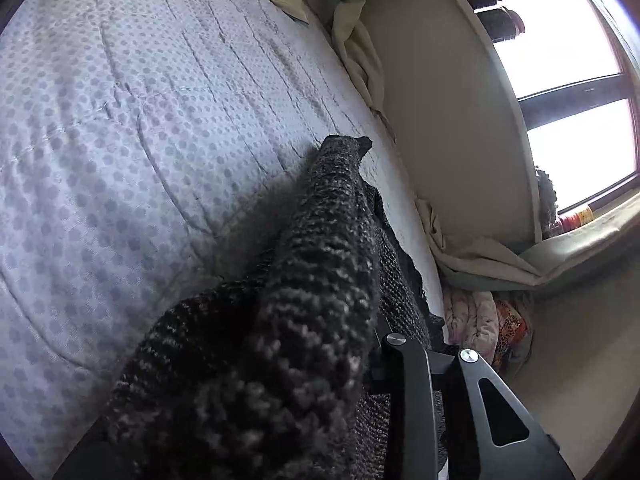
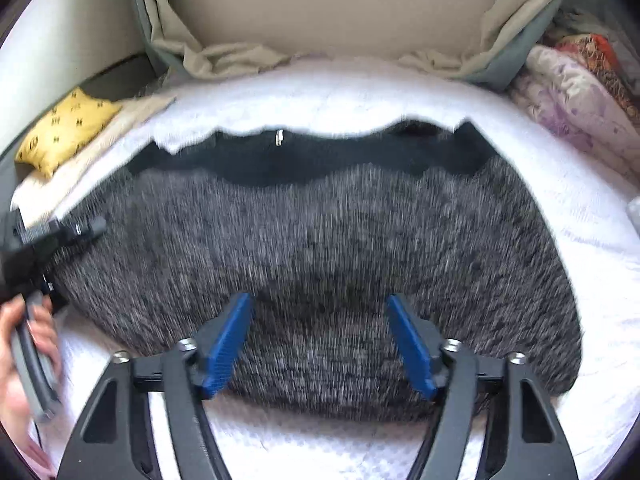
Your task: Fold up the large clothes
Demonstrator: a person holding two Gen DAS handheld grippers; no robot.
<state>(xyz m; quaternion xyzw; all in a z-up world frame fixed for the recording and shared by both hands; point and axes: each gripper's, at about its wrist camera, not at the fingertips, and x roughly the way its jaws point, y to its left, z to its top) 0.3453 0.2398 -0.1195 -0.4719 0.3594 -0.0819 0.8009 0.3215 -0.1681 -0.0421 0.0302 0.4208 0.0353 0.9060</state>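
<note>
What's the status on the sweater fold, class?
Right gripper open above sweater. Left gripper at its left edge, knit bunched in it. Nothing in the way.

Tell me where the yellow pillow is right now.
In the right wrist view, the yellow pillow lies at the far left of the bed, beyond the sweater's left edge.

The bed [image 2: 580, 216] wears a pale quilted cover dotted with small grey shapes. A dark marled knit sweater [image 2: 320, 248] lies spread across its middle — beyond the sweater's left end sits a yellow patterned pillow [image 2: 64, 132], past its right end a bundle of floral bedding [image 2: 576, 96].
</note>
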